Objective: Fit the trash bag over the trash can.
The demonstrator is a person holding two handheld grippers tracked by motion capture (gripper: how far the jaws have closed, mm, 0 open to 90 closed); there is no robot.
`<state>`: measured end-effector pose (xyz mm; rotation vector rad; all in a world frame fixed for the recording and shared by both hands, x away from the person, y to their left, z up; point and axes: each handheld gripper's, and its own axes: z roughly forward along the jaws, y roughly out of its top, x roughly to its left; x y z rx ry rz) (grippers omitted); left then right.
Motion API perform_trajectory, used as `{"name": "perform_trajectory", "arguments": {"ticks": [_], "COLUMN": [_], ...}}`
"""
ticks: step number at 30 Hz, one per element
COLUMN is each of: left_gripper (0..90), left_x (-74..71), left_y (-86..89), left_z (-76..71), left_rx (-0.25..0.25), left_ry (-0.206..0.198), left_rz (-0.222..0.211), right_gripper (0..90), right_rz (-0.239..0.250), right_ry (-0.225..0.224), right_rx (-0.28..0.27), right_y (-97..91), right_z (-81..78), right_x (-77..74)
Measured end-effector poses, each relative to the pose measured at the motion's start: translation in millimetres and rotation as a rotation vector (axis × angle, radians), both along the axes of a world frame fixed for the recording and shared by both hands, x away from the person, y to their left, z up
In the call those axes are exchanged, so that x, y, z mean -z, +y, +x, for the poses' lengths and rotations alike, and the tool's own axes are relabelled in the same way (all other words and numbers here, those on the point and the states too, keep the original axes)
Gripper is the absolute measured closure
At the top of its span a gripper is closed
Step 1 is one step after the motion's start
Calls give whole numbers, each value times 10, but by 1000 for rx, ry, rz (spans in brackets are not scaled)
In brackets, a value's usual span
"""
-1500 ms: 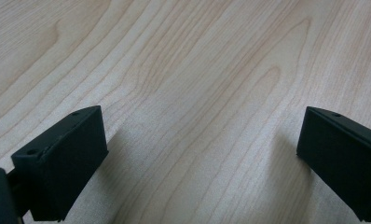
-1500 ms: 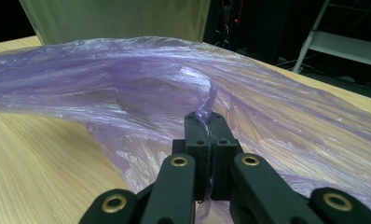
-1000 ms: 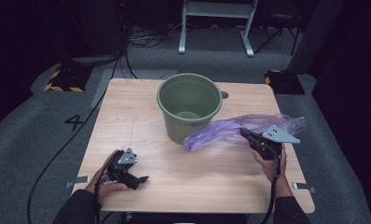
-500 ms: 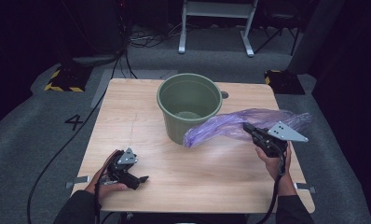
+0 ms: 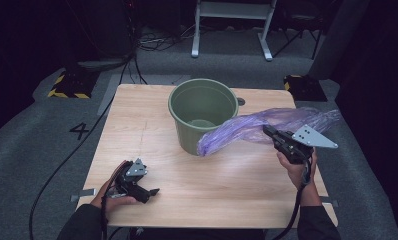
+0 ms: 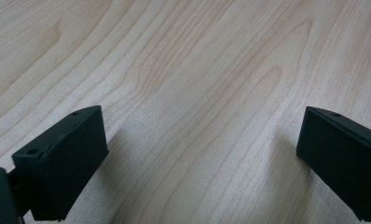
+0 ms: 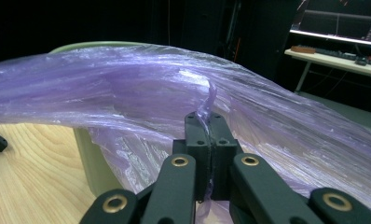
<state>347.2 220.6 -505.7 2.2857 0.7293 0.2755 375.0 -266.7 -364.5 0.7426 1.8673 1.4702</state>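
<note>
We have the purple plastic bag point(image 5: 257, 129) pinched in the right tongs point(image 5: 268, 132); in the right gripper view the jaws are closed tight on a thin fold of film point(image 7: 207, 107). The bag hangs off the surface point(image 5: 152, 130), stretched between the tongs and the green bucket point(image 5: 202, 112), w/ its free end drooping against the bucket's near-right side. The left tongs point(image 5: 152, 191) lie low at the near-left corner of the surface, jaws wide, nothing between them; the left gripper view has just bare wood grain betw. the two pads.

Risks, as we judge them:
- The grip is on a narrow pleat only; film is slick, so a quick pull could slide it out of the right tongs.
- The drooping end sits outside the bucket, below the rim. If we swing across w/o more height, it prob. drags on the wall and may tip or shove the bucket.
- The bag's mouth isn't visible, so we can't tell which end is open; lining the bucket w/ the wrong end would fail.
- The left tongs are well apart from the bag, so there's no 2nd hold to spread it.

Long axis: the bag runs roughly left-right in the high view, from the far-right edge past the right tongs towards the bucket, w/ the bucket end pointing left and slightly down.
</note>
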Motion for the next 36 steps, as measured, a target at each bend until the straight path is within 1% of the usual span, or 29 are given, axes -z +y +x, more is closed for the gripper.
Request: {"name": "perform_trajectory", "arguments": {"ticks": [4,7,9,12,20,23,24,26,29,30,32,33,34,35,36], "left_gripper": [13,12,12,12,12,8,8,8,10,20,60,84,112,173,207], "left_x": [0,0,1,1,0,0,-1,-2,-14,-21,-27,-38,-49,-69,-86], "left_y": [-1,-2,-3,-3,-7,-10,-10,-9,9,18,38,55,74,94,105], "left_z": [0,1,1,1,1,-2,-3,-4,0,-5,-7,-3,3,6,7], "left_rx": [-1,-2,-1,-1,-3,-8,-10,-10,-14,-16,-24,-21,-13,-8,-9], "left_ry": [1,1,1,1,0,-2,-2,-2,6,10,8,16,24,21,14], "left_rz": [-1,-1,-1,-1,1,5,5,6,14,14,-1,-8,-25,-41,-51], "right_gripper": [898,898,898,898,898,897,897,897,897,897,897,897,897,897,897], "right_rz": [13,26,32,23,4,-8,1,2,-16,-18,-17,-18,-11,-14,-31], "right_ry": [-17,-21,-24,-34,-38,-41,-35,-36,-43,-43,-42,-40,-32,-31,-32], "right_rx": [14,27,29,33,61,105,111,117,144,151,154,159,154,154,162], "right_y": [-87,-137,-144,-122,-48,-33,-35,-33,-7,2,16,25,32,42,61], "right_z": [-67,-71,-65,-52,60,128,146,158,197,209,230,244,259,274,290], "right_x": [-53,-100,-130,-172,-240,-258,-265,-272,-314,-325,-338,-345,-350,-353,-357]}}
